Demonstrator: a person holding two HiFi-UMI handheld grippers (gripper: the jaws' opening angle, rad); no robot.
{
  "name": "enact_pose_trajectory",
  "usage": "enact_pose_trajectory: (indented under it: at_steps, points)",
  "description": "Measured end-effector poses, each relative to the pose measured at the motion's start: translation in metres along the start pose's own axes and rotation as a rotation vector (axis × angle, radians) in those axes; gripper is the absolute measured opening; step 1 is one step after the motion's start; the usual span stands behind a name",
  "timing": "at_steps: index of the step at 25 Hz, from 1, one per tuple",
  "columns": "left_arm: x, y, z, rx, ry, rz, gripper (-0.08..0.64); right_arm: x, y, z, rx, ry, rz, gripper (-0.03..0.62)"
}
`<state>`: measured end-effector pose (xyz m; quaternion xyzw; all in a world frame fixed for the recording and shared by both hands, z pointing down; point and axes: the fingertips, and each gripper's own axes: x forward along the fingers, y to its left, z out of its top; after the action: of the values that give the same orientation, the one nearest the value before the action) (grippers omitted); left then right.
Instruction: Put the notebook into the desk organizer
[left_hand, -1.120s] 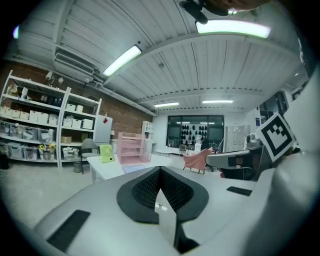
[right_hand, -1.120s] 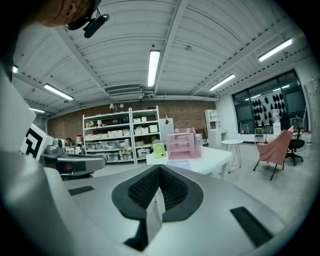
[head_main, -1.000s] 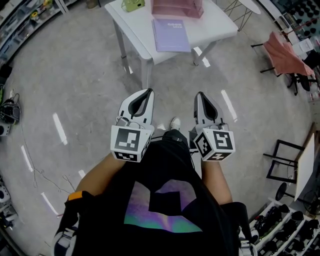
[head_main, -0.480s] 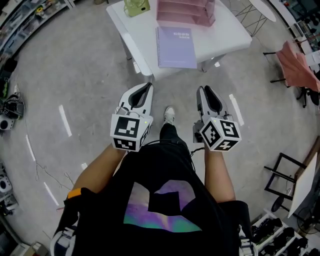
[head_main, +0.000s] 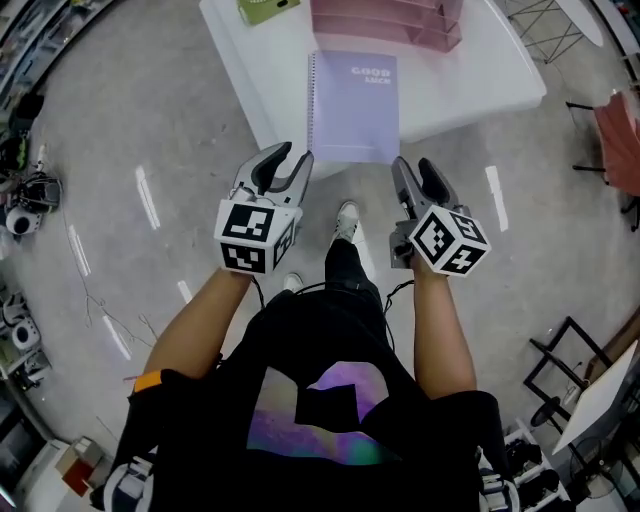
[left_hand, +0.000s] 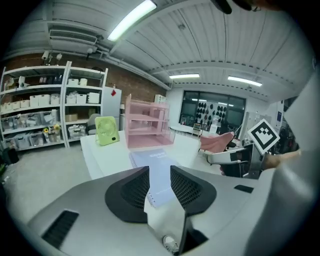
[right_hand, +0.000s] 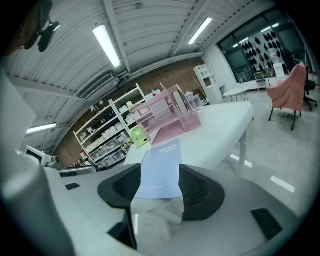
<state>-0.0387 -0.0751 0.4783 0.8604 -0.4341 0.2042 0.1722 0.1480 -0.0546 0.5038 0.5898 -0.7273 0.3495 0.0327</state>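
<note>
Jaws on left gripper (head_main: 292, 158) and right gripper (head_main: 415, 168) have just been opening, both empty. Take the notebook (head_main: 355, 105) squarely by its near edge.

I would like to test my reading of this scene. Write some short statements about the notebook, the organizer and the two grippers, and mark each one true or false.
1. The notebook lies flat on the white table. True.
2. A green fan stands on the table beside the pink organizer. True.
3. The notebook is already inside the organizer. False: it lies on the table in front of it.
4. The left gripper grips the notebook. False: its jaws stand apart, have just been opening, and nothing is between them.
5. The right gripper is shut. False: its jaws are apart too, have just been opening, and hold nothing.
</note>
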Motion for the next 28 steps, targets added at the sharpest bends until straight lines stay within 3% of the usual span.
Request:
enact_pose_trajectory:
  at_steps: [13, 18, 22, 28]
  points:
    - [0.073, 0.024, -0.032, -0.046, 0.174, 0.078, 0.149, 0.079, -0.051, -0.040, 0.248, 0.213, 0.094, 0.304]
    - [0.081, 0.028, -0.039, -0.065, 0.191, 0.095, 0.149, 0.084, -0.049, -0.055, 0.371, 0.273, 0.134, 0.305]
    - [0.083, 0.032, -0.041, -0.076, 0.185, 0.090, 0.149, 0.084, -0.045, -0.064, 0.414, 0.310, 0.138, 0.301]
    - [0.080, 0.038, -0.042, -0.070, 0.196, 0.037, 0.150, 0.078, -0.038, -0.064, 0.395, 0.335, 0.067, 0.124]
